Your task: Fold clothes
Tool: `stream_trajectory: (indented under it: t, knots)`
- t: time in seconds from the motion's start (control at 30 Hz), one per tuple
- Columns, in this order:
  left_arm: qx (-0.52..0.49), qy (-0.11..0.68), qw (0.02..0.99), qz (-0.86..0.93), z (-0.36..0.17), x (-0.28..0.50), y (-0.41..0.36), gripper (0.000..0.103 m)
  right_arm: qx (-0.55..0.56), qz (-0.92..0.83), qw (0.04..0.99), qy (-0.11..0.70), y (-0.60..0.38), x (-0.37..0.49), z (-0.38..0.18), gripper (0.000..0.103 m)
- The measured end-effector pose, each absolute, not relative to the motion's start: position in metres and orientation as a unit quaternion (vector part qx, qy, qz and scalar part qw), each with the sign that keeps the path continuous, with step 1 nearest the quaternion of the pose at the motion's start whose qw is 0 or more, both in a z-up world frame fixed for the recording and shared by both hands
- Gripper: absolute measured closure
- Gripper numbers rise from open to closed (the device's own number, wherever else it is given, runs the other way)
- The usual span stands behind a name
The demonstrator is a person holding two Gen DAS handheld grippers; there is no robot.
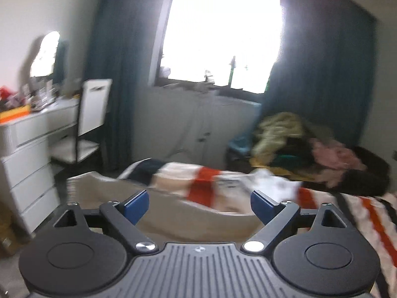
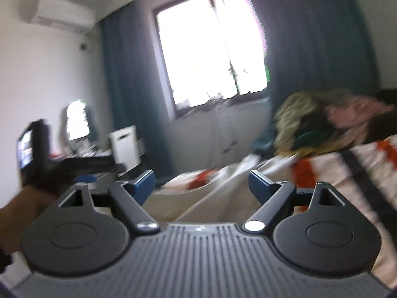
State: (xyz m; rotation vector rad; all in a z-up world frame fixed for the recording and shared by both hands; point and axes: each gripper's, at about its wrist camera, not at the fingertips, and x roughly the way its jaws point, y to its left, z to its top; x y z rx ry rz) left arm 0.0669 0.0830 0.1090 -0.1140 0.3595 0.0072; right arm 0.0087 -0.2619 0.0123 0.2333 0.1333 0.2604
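Observation:
Both views are motion-blurred. A heap of clothes (image 1: 305, 146), yellowish, pink, green and dark, lies at the far right of a bed with a striped orange, white and dark cover (image 1: 203, 183). A white garment (image 1: 273, 181) lies crumpled in front of the heap. My left gripper (image 1: 199, 204) is open above the bed's near edge, nothing between its blue pads. My right gripper (image 2: 202, 186) is open too, over the pale bedding (image 2: 223, 193), with the clothes heap (image 2: 320, 124) ahead to the right. The left gripper's body (image 2: 39, 154) and the hand holding it show at the left.
A white dresser (image 1: 27, 154) with clutter and a mirror stands left, a white chair (image 1: 86, 124) beside it. Dark blue curtains (image 1: 119, 74) frame a bright window (image 1: 218, 29) over low white cabinets. An air conditioner (image 2: 62, 12) hangs high on the wall.

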Motion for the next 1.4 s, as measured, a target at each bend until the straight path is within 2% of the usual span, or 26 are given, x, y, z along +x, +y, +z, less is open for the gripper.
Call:
stream_trajectory:
  t: [0.13,0.2,0.27,0.37,0.5,0.93,1.27,1.4]
  knots:
    - [-0.034,0.152,0.987,-0.039,0.104,0.025,0.006,0.009,0.103,0.064,0.991,0.051,-0.310,0.004,-0.003,0.018]
    - [-0.018,0.141,0.988,-0.058,0.088,0.005,-0.028,0.008,0.115,0.046,0.991,0.051,-0.325,0.005,-0.020,0.018]
    - [-0.002,0.121,0.990,-0.070,0.071,-0.015,-0.057,0.003,0.127,0.028,0.990,0.052,-0.341,0.006,-0.038,0.018]
    - [-0.002,0.123,0.989,-0.079,0.048,-0.032,-0.083,0.002,0.145,0.001,0.988,0.053,-0.364,0.007,-0.064,0.018]
    - [-0.025,0.149,0.985,-0.083,0.029,-0.024,-0.084,0.002,0.137,0.000,0.989,0.063,-0.369,0.023,-0.073,0.018]
    - [0.018,0.207,0.977,-0.054,-0.014,0.042,-0.052,0.002,0.147,-0.002,0.985,0.084,-0.357,0.019,-0.089,0.018]
    - [0.130,0.203,0.970,-0.037,-0.037,0.107,-0.068,0.002,0.154,-0.040,0.979,0.129,-0.354,0.030,-0.108,0.019]
    - [0.136,0.200,0.969,-0.056,-0.051,0.138,-0.069,0.001,0.168,-0.064,0.971,0.157,-0.358,0.040,-0.120,0.019]
